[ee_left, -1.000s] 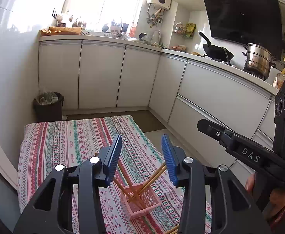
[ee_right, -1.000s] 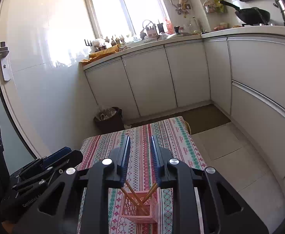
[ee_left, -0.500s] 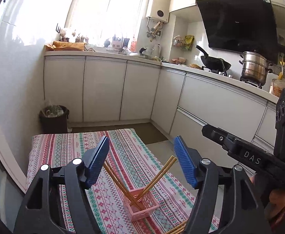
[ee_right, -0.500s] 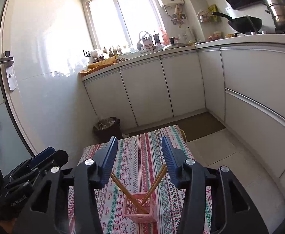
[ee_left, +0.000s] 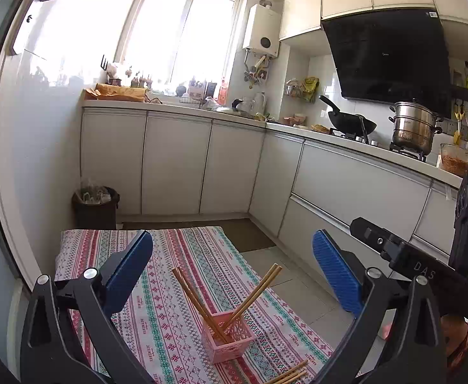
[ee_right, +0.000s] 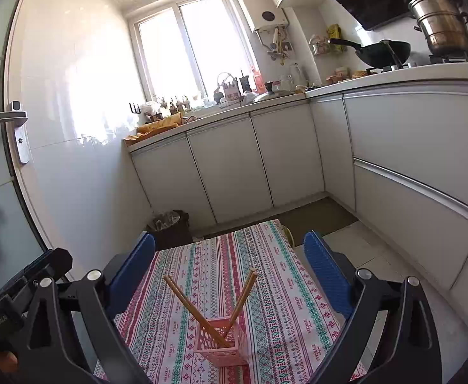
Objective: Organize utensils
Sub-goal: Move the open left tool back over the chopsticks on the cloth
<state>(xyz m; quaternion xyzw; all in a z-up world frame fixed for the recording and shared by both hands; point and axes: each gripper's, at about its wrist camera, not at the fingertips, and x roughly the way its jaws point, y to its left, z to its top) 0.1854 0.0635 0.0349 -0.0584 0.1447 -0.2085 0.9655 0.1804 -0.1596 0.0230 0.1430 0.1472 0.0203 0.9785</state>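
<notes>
A small pink basket (ee_left: 227, 340) (ee_right: 224, 344) stands on the striped tablecloth (ee_left: 176, 288). Two pairs of wooden chopsticks lean out of it in a V: the left pair (ee_left: 192, 294) (ee_right: 187, 302) and the right pair (ee_left: 258, 289) (ee_right: 242, 297). More chopsticks (ee_left: 288, 375) lie flat on the cloth in front. My left gripper (ee_left: 232, 240) hangs above and behind the basket, its jaws opening wide with nothing between them. My right gripper (ee_right: 229, 239) hovers likewise, jaws opening and empty. Each gripper's black body shows at the edge of the other's view.
White kitchen cabinets (ee_left: 176, 163) run along the back and right, with a wok (ee_left: 350, 124) and a steel pot (ee_left: 413, 129) on the counter. A dark bin (ee_left: 95, 204) stands beyond the table's far left corner. A brown floor mat (ee_right: 317, 214) lies past the table.
Both grippers' jaws have spread from narrow to wide. Both have drawn back and up from the basket, so it looks smaller. The chopstick pairs stay leaning in the basket.
</notes>
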